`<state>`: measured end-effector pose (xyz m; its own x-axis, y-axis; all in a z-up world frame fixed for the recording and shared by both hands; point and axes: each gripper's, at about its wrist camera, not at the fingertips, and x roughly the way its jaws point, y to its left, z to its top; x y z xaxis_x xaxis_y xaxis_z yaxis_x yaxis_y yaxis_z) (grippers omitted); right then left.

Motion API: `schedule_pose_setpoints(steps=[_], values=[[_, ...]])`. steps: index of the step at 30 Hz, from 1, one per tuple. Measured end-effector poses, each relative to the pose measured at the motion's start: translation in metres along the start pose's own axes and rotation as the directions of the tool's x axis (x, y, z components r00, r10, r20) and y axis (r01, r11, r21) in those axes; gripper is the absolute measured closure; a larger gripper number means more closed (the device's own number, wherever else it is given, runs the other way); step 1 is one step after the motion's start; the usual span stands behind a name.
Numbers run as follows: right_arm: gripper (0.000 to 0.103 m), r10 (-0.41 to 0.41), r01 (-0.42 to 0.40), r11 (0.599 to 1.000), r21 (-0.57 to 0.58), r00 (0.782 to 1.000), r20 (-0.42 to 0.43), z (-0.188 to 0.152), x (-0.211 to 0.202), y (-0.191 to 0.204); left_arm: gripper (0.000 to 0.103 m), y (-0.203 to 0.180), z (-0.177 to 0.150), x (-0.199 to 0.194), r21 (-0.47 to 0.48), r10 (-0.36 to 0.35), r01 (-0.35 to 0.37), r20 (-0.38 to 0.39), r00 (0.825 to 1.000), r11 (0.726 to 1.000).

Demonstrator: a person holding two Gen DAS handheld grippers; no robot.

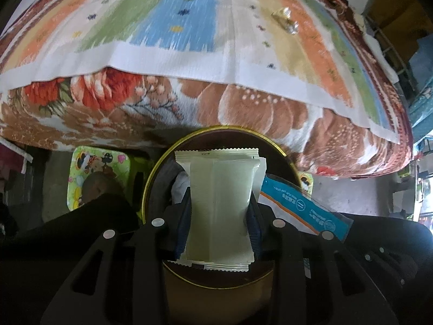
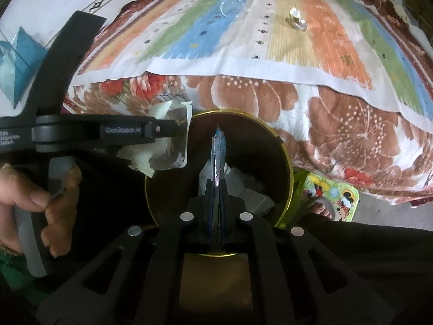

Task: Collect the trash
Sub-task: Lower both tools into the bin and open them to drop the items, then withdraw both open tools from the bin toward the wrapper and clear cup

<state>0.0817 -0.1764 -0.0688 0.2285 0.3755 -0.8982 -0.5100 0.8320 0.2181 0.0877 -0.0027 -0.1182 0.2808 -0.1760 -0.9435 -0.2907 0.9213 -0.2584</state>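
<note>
My left gripper [image 1: 220, 211] is clamped on a pale cream sachet [image 1: 220, 200], its pads pressing the flat packet from both sides so that it stands upright between them, its crimped top edge over the mouth of the bin [image 1: 162, 168]. My right gripper [image 2: 216, 189] has its jaws drawn together on a thin blue wrapper [image 2: 219, 146], seen edge-on from its own camera and held above the same bin; from the left wrist view that wrapper [image 1: 303, 203] shows as a blue and white strip just beside the sachet. In the right wrist view my left hand [image 2: 54, 189] grips the handle of the left tool, whose sachet [image 2: 167, 140] hangs at the bin's rim. The bin is round, dark inside with a gold rim [image 2: 288, 162], and white crumpled paper [image 2: 238, 181] already lies in it. It stands on the floor beside a green cartoon-printed stool [image 2: 338, 200]. Beyond is a bed with a floral blanket [image 1: 243, 108] and a striped cloth [image 1: 189, 27] on top. On that cloth, well apart from the bin, lie a crumpled shiny wrapper [image 1: 286, 20] and a clear plastic piece [image 2: 230, 8].
</note>
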Motion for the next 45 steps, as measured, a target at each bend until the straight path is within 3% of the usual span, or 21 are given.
schedule_pose_setpoints(steps=[12, 15, 16, 17, 18, 24, 31, 34, 38, 45], values=[[0.099, 0.001, 0.014, 0.990, 0.139, 0.994, -0.107, 0.011, 0.046, -0.026, 0.068, 0.014, 0.013, 0.028, -0.083, 0.041, -0.045, -0.054, 0.998, 0.996], [0.099, 0.008, 0.015, 0.984, 0.180, 0.991, -0.130, 0.013, 0.058, -0.032, 0.052, 0.015, 0.016, 0.034, -0.096, 0.019, -0.025, -0.062, 0.998, 0.995], [0.090, 0.011, 0.016, 0.981, 0.192, 0.990, -0.139, 0.014, 0.062, -0.035, 0.039, 0.015, 0.017, 0.035, -0.100, 0.016, -0.022, -0.055, 0.998, 0.995], [0.080, 0.011, 0.021, 0.977, 0.213, 0.989, -0.149, 0.015, 0.067, -0.038, 0.033, 0.016, 0.019, 0.034, -0.107, 0.017, -0.021, -0.035, 0.999, 0.994], [0.064, 0.008, 0.027, 0.973, 0.229, 0.988, -0.152, 0.015, 0.070, -0.040, 0.033, 0.016, 0.021, 0.033, -0.109, 0.027, -0.030, -0.025, 0.999, 0.994], [0.063, -0.003, 0.041, 0.968, 0.247, 0.988, -0.152, 0.018, 0.077, -0.045, 0.033, 0.027, 0.024, 0.028, -0.172, 0.030, -0.031, -0.010, 0.999, 0.985], [0.054, -0.005, 0.034, 0.971, 0.237, 0.993, -0.121, 0.019, 0.067, -0.044, 0.029, 0.030, 0.029, 0.014, -0.184, 0.039, -0.031, 0.036, 0.999, 0.982], [0.051, -0.007, 0.029, 0.974, 0.225, 0.995, -0.096, 0.021, 0.059, -0.042, 0.022, 0.030, 0.032, 0.002, -0.179, 0.044, -0.031, 0.068, 0.997, 0.983], [0.040, 0.001, 0.011, 0.977, 0.213, 0.998, -0.059, 0.023, 0.046, -0.040, 0.009, 0.034, 0.029, -0.020, -0.188, 0.004, 0.024, 0.149, 0.989, 0.982], [0.023, -0.009, 0.005, 0.987, 0.161, 1.000, 0.023, 0.028, 0.019, -0.033, 0.006, 0.030, 0.027, -0.038, -0.150, 0.017, 0.015, 0.207, 0.978, 0.989]])
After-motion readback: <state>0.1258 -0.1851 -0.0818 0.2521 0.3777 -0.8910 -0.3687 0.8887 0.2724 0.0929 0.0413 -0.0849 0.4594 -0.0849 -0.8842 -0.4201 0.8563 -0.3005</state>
